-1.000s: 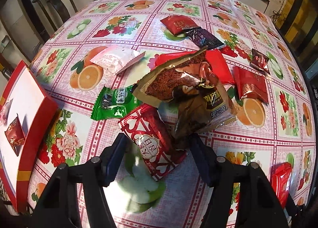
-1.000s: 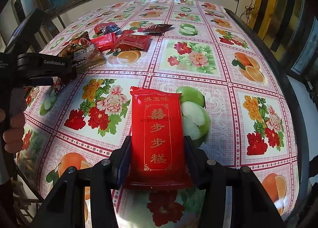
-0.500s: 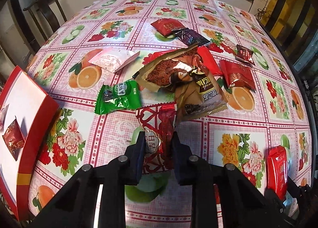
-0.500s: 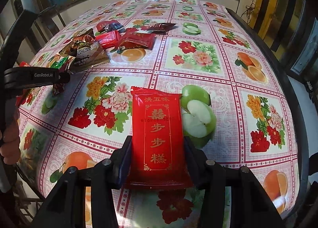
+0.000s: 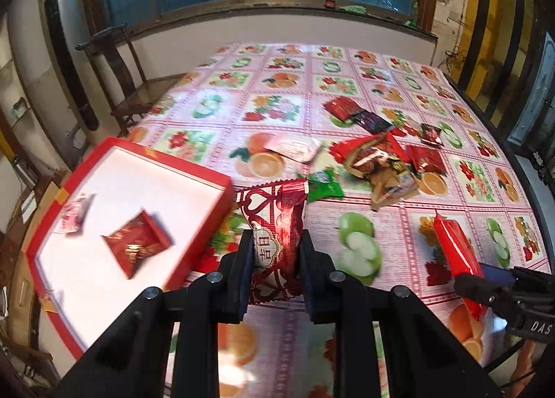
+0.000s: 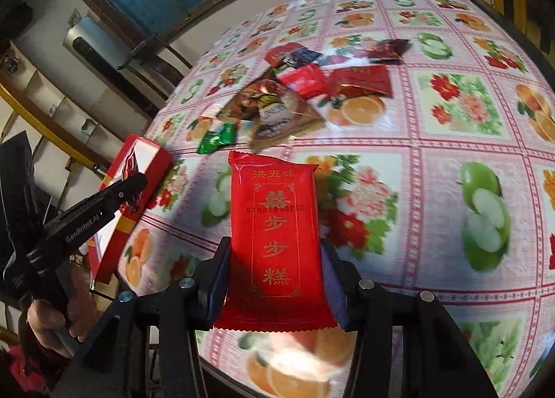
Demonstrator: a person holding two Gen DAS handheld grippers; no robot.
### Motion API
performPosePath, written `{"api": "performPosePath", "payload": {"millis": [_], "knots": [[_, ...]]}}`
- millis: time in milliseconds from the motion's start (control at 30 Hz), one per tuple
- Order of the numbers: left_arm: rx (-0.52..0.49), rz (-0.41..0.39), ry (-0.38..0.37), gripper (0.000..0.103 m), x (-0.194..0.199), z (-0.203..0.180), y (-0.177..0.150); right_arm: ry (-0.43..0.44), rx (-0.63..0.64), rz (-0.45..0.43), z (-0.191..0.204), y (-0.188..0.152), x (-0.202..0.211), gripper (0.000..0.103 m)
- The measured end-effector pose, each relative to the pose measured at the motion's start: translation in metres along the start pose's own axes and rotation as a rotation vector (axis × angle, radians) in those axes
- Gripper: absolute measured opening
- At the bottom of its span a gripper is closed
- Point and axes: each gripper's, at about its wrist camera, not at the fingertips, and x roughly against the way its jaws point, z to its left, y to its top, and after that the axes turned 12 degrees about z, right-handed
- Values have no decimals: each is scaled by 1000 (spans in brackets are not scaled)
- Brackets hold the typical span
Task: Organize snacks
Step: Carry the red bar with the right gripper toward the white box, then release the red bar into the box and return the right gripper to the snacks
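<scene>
My left gripper [image 5: 276, 242] is shut on a red and white patterned snack packet [image 5: 276, 221], held in the air just right of the red box [image 5: 222, 189]. The box has a white floor with a small red packet [image 5: 137, 246] and a pale pink packet [image 5: 74, 216] inside. My right gripper [image 6: 275, 259] is shut on a flat red packet with gold characters [image 6: 275, 221], lifted off the tablecloth. That same red packet [image 5: 456, 252] shows at the lower right of the left wrist view. The left gripper [image 6: 133, 186] appears beside the box [image 6: 138, 169] in the right wrist view.
A heap of loose snacks [image 5: 381, 162] lies mid-table on the floral tablecloth [image 5: 277, 103], with a green packet [image 5: 324, 184] at its near edge. A dark wooden chair [image 5: 121, 78] stands at the table's far left. A hand [image 6: 52, 321] grips the left tool's handle.
The left gripper closed on the patterned packet, lifted it and carried it left towards the red box. The right gripper rose and swung left with its red packet.
</scene>
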Motion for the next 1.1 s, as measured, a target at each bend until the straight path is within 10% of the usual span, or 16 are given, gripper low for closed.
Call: {"api": "performPosePath", "payload": {"millis": [300,700,833,1100], "knots": [[184,13,150,24,6,126,-19,54,209,34,130,45,-61,53],[355,82,259,30,-15,196,-29,63,421,51,253,65,-127,54],[383,56,307,69,-5,193,-26,49,445,-52,241,67,-97,55],[191,-19,253,79,12,114,0,-111,248,-218,106,89,-30,55]]}}
